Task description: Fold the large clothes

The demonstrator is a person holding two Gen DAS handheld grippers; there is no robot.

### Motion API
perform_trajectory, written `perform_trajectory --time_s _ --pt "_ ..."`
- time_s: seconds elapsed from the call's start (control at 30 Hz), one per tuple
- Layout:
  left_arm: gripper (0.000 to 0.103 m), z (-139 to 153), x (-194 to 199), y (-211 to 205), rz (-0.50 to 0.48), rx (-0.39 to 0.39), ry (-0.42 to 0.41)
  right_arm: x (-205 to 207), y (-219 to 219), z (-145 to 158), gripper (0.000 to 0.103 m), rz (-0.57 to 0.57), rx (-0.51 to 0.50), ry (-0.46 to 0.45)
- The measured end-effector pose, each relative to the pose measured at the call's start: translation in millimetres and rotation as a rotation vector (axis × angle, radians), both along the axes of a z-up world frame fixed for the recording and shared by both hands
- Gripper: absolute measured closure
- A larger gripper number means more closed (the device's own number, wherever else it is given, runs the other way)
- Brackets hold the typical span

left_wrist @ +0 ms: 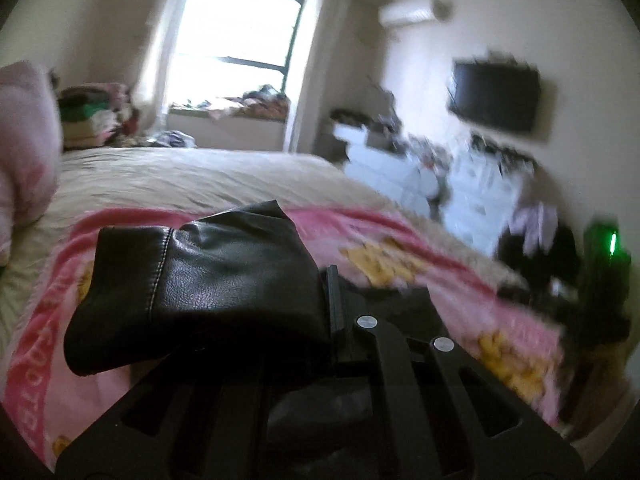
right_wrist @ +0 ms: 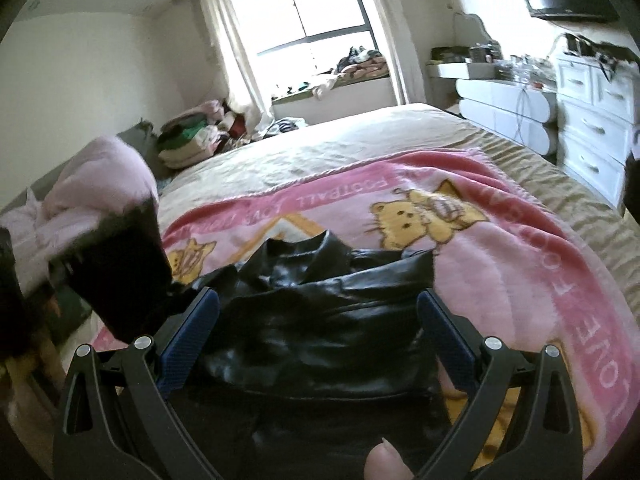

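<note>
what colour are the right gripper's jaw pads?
Blue, textured pads; clearest in the right wrist view.

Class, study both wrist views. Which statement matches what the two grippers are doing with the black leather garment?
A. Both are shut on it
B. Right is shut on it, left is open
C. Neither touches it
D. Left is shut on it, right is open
D: the left gripper pinches a fold of the black leather garment, while the right gripper shows its blue pads spread wide.

The right tool [right_wrist: 318, 322] is black, with blue textured pads [right_wrist: 448, 340] and silver screws [right_wrist: 493, 343].
</note>
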State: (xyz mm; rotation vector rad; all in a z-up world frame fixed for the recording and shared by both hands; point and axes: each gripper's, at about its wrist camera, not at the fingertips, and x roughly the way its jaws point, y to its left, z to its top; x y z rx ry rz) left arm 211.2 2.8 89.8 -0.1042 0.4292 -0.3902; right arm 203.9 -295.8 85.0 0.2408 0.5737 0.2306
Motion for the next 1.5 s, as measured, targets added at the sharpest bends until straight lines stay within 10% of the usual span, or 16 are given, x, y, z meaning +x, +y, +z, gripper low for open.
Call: perform_trajectory --time_s 0.5,0.67,0.8,0.93,1.17,1.5 --pt "0.094 -117 14 -117 -0.204 0.454 0.224 -1 -50 0 0.005 -0.106 0.094 0.018" --pt "0.054 -149 4 -137 -0.270 0.589 0.264 2 -59 -3 0.005 -0.121 0.113 0.031" --pt "0.049 -150 -11 -144 -0.264 0.661 0.239 4 -63 -6 0.005 -0.129 0.116 0.040" --pt "0.009 -133 -21 -125 -0.297 0.551 0.275 5 -67 -9 0.005 -0.136 0.122 0.047" --pt "0.009 -91 -40 -74 -0.234 0.404 0.230 8 -62 -14 0.005 -0.112 0.116 0.067" --pt "0.009 -65 25 53 0.148 0.067 0.263 43 -4 -82 0.009 0.073 0.142 0.298"
